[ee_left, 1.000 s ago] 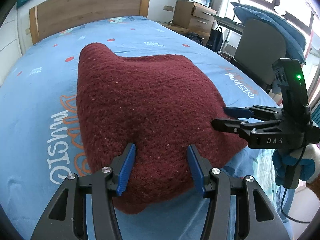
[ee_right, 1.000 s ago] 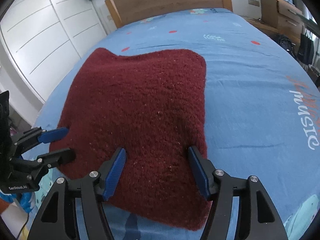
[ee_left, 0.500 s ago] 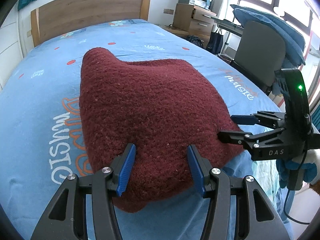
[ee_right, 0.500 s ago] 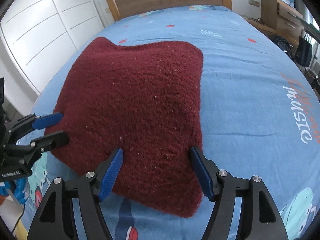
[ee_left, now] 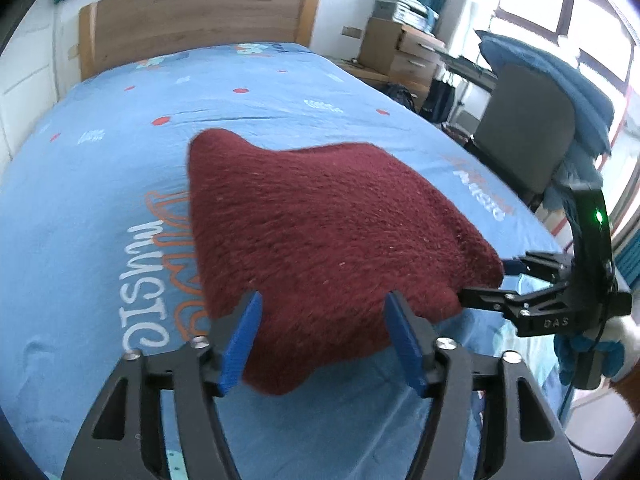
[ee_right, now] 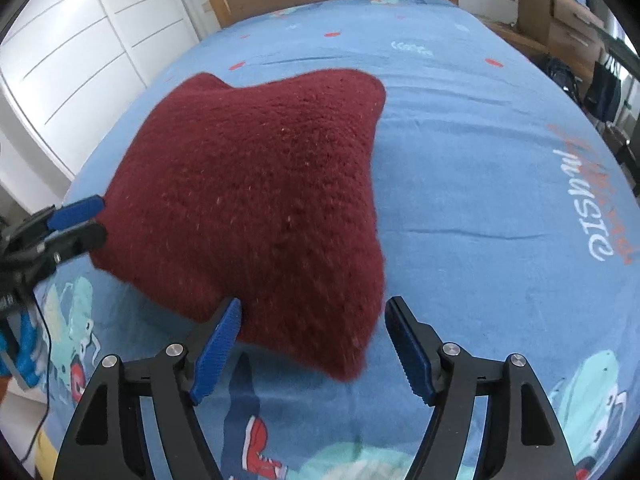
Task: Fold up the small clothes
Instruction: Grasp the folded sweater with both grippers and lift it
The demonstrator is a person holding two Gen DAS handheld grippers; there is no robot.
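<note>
Both wrist views sit low and close at the bed's foot, facing the headboard (ee_left: 196, 20). Left view catches the right gripper (ee_left: 486, 280) at its right edge; both share the maroon knit (ee_right: 256, 200) and blue sheet (ee_right: 480, 160).

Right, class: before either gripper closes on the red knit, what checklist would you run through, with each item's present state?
1. Left gripper open: ok.
2. Right gripper open: ok.
3. Red knit near edge between both pairs of fingers: ok.
4. Knit lying flat: cannot tell, the fisheye bends it.
5. Fingers touching the knit: cannot tell.
6. Bare blue sheet beyond the far edge: ok.
</note>
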